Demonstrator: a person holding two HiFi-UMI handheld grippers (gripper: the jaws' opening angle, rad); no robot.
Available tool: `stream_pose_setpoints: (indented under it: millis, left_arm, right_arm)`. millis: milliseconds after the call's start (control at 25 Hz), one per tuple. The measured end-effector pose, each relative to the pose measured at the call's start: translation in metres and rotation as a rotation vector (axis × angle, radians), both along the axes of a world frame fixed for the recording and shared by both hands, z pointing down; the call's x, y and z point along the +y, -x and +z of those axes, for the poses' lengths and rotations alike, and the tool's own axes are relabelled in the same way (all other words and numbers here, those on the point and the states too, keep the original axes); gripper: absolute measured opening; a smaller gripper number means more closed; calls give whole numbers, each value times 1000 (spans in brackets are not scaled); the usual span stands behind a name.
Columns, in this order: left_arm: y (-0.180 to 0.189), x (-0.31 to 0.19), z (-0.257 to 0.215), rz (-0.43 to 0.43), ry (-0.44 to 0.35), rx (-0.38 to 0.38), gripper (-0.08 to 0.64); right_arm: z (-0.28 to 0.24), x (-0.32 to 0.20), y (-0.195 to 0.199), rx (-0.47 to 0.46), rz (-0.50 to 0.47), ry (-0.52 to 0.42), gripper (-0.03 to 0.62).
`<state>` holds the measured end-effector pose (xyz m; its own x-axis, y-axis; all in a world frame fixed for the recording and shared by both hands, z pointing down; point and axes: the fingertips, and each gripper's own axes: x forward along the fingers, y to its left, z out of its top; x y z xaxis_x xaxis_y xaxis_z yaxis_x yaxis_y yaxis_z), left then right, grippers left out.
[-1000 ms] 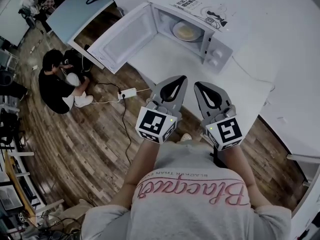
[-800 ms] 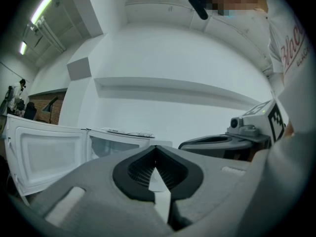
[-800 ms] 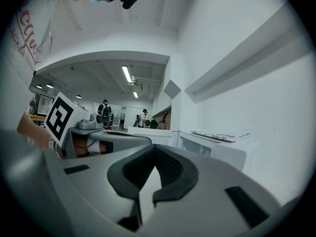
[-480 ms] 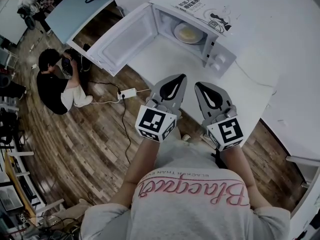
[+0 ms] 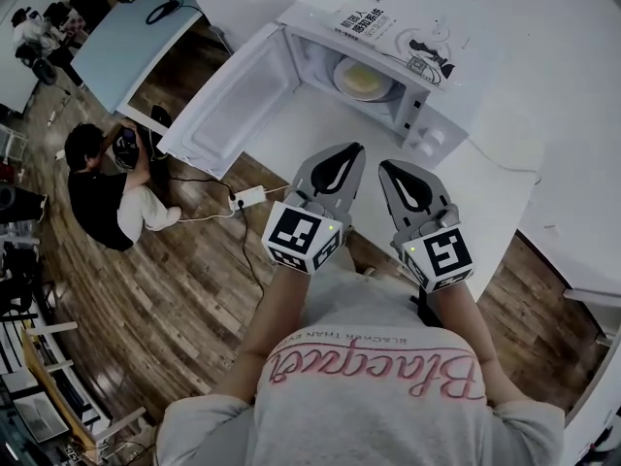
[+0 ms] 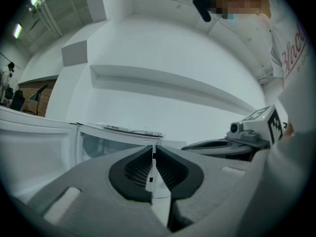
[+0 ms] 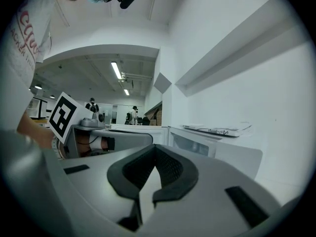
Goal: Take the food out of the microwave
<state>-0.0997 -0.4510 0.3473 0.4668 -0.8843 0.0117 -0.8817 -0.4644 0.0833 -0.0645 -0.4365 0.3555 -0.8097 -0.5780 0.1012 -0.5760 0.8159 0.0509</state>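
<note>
The white microwave [image 5: 408,56] stands on a white counter [image 5: 485,187] with its door [image 5: 228,105] swung wide open to the left. Inside it lies a round plate of pale yellow food [image 5: 364,78]. My left gripper [image 5: 354,150] and right gripper [image 5: 386,166] are side by side in front of the counter's near edge, both shut with nothing in them, pointing toward the microwave and short of it. In the left gripper view the shut gripper [image 6: 153,149] faces the microwave [image 6: 118,142]. In the right gripper view the gripper [image 7: 155,149] has the microwave [image 7: 197,144] ahead to the right.
A booklet [image 5: 374,22] and a cable lie on the microwave's top. A person [image 5: 102,183] sits on the wooden floor at the left, near a power strip [image 5: 247,197]. A light blue table [image 5: 136,27] stands at the far left.
Both grippers, still shut, have come closer to the counter and microwave. The open door now reaches nearer to the left gripper.
</note>
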Motion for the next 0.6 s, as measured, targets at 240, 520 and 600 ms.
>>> stream_pose_setpoints:
  millis: [240,520,600]
  left_arm:
    - [15,-40,15,52,71,-8,156]
    - [32,-80,38,97,115,-12,156]
    - [37,-91,47,109,143,-7,156]
  right_arm:
    - [3,-35,12,-1,63,24,9]
    - [24,-68,28,44,120,61,9]
    - [30,-77,33,52,140,71,9]
